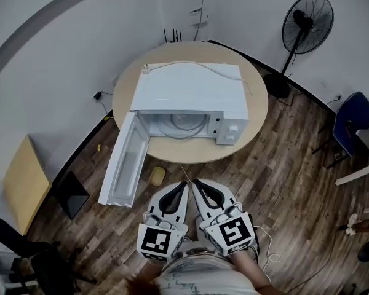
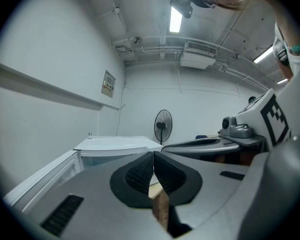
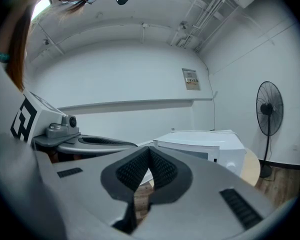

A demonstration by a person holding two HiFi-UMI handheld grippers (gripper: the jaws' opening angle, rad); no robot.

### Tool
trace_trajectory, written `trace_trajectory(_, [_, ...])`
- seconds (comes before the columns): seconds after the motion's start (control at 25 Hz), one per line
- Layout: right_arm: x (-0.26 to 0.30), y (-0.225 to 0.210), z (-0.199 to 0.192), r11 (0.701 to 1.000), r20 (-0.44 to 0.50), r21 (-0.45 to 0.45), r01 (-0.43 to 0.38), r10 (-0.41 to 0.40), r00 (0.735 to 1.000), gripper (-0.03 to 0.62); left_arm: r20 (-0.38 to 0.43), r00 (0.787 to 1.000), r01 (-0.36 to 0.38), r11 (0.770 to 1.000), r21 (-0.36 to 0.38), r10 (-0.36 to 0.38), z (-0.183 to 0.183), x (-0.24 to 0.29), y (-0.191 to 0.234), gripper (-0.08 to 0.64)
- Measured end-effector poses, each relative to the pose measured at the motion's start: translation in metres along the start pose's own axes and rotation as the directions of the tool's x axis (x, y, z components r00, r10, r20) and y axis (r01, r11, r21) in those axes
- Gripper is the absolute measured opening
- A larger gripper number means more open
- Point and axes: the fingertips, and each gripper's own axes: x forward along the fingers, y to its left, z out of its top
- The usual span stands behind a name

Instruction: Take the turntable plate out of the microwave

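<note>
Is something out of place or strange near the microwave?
Yes. The power cord lies loose across the microwave top, so it seems unplugged. A small yellowish thing lies on the floor beside the table.

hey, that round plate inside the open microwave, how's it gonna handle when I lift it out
The turntable plate looks like clear glass, so it is probably stiff, slippery and breakable. It lies flat and wide in the microwave, so gripped at one edge it may tilt.

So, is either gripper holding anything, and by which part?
Nothing is held: left gripper and right gripper are shut, empty; turntable plate sits in the microwave.
</note>
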Motion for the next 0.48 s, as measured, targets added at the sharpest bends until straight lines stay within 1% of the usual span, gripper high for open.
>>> trace_trajectory(0.16, [0.018, -0.017, 0.005, 0.999, 0.013, 0.034, -0.030, 0.029, 0.999, -0.009, 0.000, 1.000, -0.007, 1.000, 0.000, 0.007, 0.003, 0.021, 0.011, 0.015])
trace_trajectory(0.28, [0.029, -0.030, 0.007, 0.998, 0.015, 0.058, -0.041, 0.040, 0.999, -0.009, -0.022, 1.000, -0.022, 1.000, -0.004, 0.022, 0.006, 0.036, 0.019, 0.015])
trace_trajectory(0.36, [0.034, -0.039, 0.010, 0.997, 0.014, 0.055, -0.049, 0.049, 0.999, -0.009, -0.033, 0.999, -0.041, 0.999, -0.006, 0.041, 0.008, 0.044, 0.024, 0.015])
trace_trajectory(0.48, [0.043, -0.054, 0.014, 0.997, 0.015, 0.047, -0.061, 0.061, 0.998, -0.009, -0.013, 0.998, -0.059, 0.998, 0.000, 0.059, 0.014, 0.060, 0.027, 0.015])
